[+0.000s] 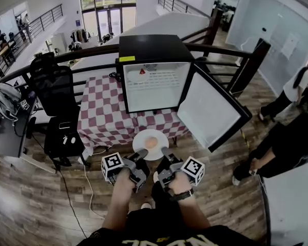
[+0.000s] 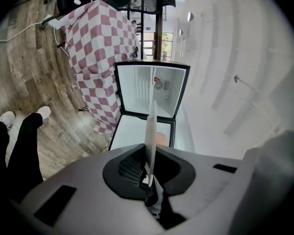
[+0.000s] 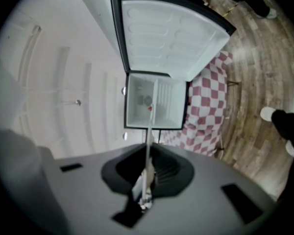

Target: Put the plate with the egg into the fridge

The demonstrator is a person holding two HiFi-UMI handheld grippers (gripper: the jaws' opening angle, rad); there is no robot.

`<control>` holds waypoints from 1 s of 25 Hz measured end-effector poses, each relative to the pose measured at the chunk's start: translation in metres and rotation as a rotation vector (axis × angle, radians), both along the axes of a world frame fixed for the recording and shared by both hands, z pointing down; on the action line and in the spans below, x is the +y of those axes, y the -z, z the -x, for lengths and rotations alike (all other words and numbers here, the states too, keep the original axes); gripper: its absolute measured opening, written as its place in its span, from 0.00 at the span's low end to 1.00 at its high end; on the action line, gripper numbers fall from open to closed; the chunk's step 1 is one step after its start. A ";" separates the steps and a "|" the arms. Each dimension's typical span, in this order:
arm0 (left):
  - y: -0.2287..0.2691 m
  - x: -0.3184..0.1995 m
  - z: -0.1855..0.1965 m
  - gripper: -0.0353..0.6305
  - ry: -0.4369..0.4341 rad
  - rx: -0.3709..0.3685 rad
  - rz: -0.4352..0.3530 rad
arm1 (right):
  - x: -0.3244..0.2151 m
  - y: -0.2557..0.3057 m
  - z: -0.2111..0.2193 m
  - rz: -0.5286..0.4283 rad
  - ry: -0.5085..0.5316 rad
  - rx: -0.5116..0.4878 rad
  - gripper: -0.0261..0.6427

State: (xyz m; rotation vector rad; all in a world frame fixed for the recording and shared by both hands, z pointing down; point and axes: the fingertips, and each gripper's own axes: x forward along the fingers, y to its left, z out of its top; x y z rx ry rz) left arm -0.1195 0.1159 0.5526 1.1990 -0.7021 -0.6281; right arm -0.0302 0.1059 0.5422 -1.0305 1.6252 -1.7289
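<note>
- Noted left gripper (image 1: 142,155) nipped almost closed on the near rim of the round white plate (image 1: 138,142). Rim seen edge-on between its pads in the left gripper view.
- Noted right gripper (image 1: 166,153) likewise pinched nearly closed on that same near rim, just beside the left.
- Placed the plate in the air just off the near edge of the table with the red-and-white checked cloth (image 1: 105,118), held about level and not yet inside. Pale brown egg (image 1: 151,143) lying loose at its middle.
- Found the small black fridge with white inside (image 1: 155,86) toward the table's right edge, set back from the near edge. White-lined door (image 1: 211,110) swung wide open past the near right corner.
- Judged main risk: egg rolling off. Only a shallow rim to keep it in, so any tilt or jerk on the way in could start it.
- Judged second risk: plate sagging or twisting. Gripped at one side only, far side unsupported. Unequal travel of the two hands likely to lever the rim out of the pads.
- Judged third risk: far rim catching the fridge's lower frame if brought in too low, jolting the egg.
- Also possible: right gripper's marker cube (image 1: 193,169) brushing the open door on approach.
- Could not make out the shelf layout inside.
</note>
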 end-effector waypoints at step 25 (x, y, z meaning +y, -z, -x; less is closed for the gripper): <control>0.053 -0.251 -0.042 0.11 0.007 -0.030 -0.085 | -0.252 0.041 -0.037 -0.065 0.040 -0.019 0.10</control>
